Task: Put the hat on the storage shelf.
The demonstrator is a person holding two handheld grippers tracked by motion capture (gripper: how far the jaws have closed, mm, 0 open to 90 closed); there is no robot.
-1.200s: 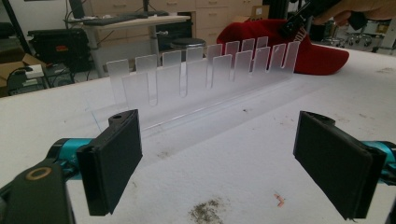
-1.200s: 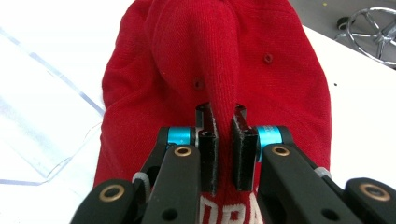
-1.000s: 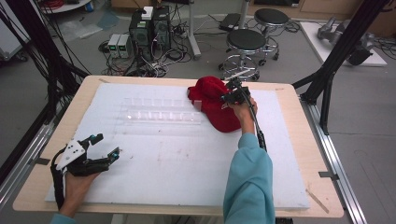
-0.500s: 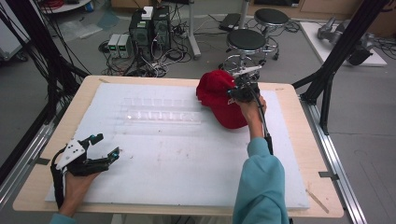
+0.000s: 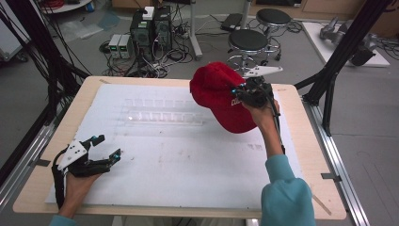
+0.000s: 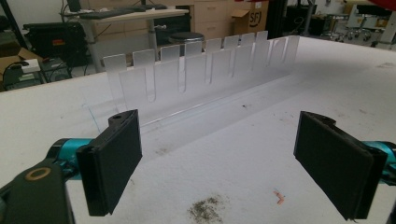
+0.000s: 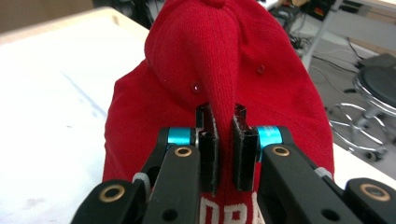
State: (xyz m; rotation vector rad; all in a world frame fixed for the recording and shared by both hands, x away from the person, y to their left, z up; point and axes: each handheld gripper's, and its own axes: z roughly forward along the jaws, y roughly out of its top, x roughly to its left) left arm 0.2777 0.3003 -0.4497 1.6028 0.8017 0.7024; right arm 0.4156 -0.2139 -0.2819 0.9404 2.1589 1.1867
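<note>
A red cap [image 5: 221, 96] hangs in the air over the far right of the white table [image 5: 188, 155], pinched by my right gripper [image 5: 240, 94]. In the right gripper view the two black pads [image 7: 208, 149] squeeze a fold of the cap's crown [image 7: 219, 70]; white letters show on its front. My left gripper [image 5: 106, 148] rests at the near left of the table, jaws wide apart with nothing between them. The left gripper view shows its pads [image 6: 112, 163] spread over bare table, facing a clear slotted rack [image 6: 201, 74].
The clear acrylic rack [image 5: 162, 113] lies across the far middle of the table. Beyond the table stand round stools [image 5: 249, 42], computer boxes [image 5: 150, 28] and cables. Black frame posts [image 5: 343, 52] rise at both sides.
My right gripper has lifted the red cap off the table and carried it up and slightly right. The left gripper has stayed where it was.
</note>
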